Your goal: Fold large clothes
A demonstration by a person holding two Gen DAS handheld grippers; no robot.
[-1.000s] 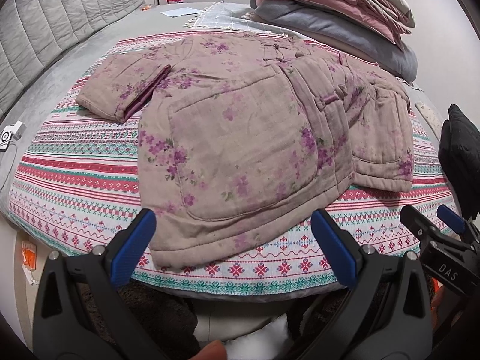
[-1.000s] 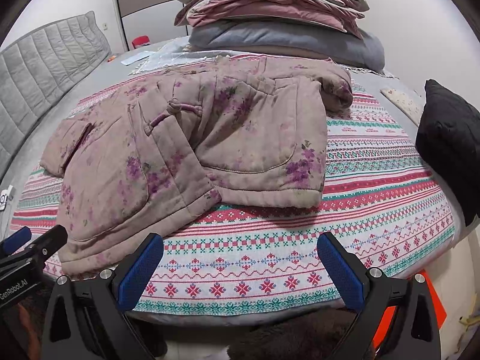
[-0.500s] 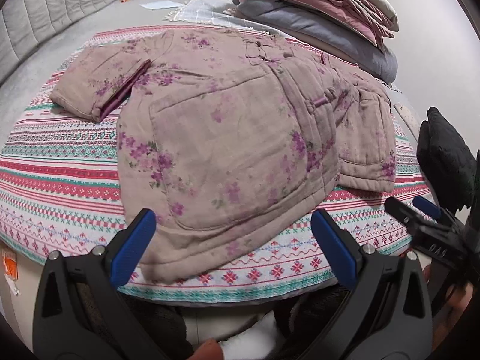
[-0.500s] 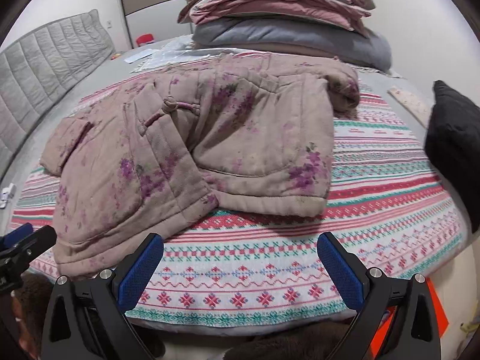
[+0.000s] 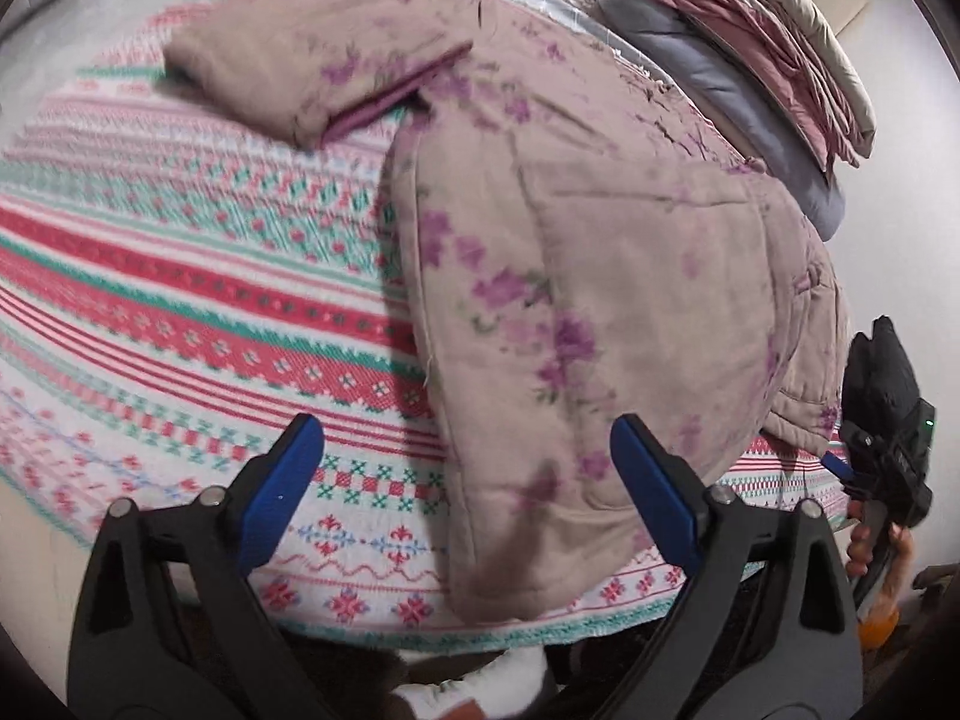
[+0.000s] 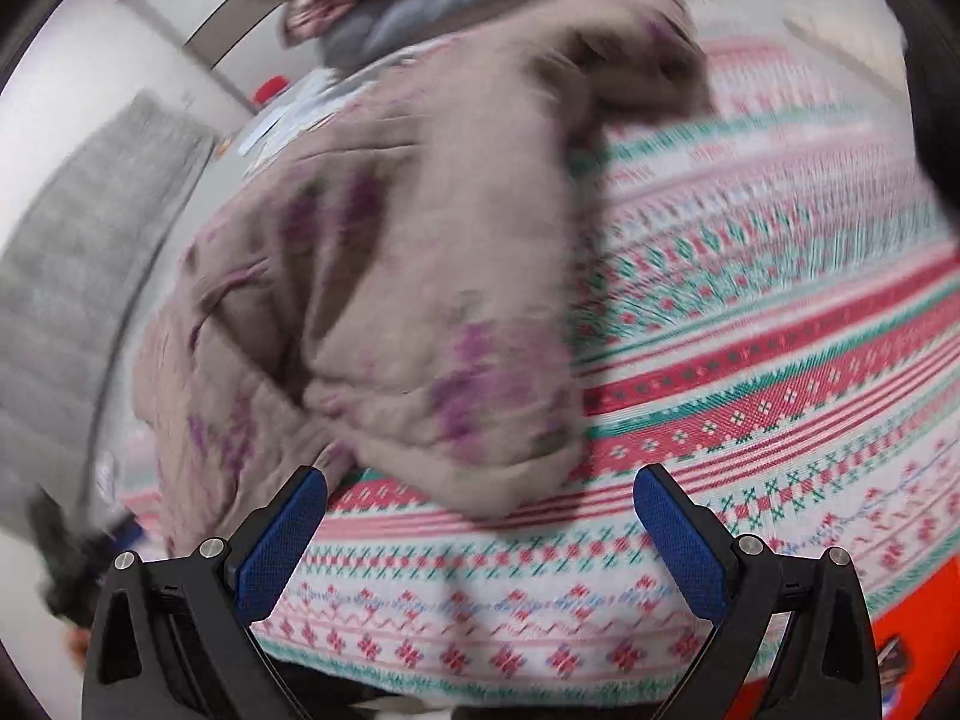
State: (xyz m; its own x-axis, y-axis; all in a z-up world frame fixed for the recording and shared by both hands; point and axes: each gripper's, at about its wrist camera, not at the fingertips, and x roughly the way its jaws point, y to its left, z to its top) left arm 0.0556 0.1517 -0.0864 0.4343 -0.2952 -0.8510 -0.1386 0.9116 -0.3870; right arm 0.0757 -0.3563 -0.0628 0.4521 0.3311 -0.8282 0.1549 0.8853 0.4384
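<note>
A padded beige jacket with purple flowers (image 5: 588, 276) lies spread on a striped red, green and white blanket (image 5: 180, 276) on the bed. One sleeve (image 5: 312, 60) lies out to the far left. My left gripper (image 5: 468, 480) is open and empty, just above the jacket's near hem corner. My right gripper (image 6: 480, 516) is open and empty, just before the jacket's other lower corner (image 6: 480, 456); that view is blurred. The right gripper also shows at the right edge of the left wrist view (image 5: 882, 468).
A stack of folded quilts (image 5: 750, 48) sits at the far right of the bed. A grey padded headboard (image 6: 72, 276) runs along the left. A black cushion (image 6: 936, 60) lies at the right edge. The bed's front edge is just below both grippers.
Both grippers have moved forward and down toward the jacket's near hem. The left view has swung left, the right view has tilted and blurred. Both stay open.
</note>
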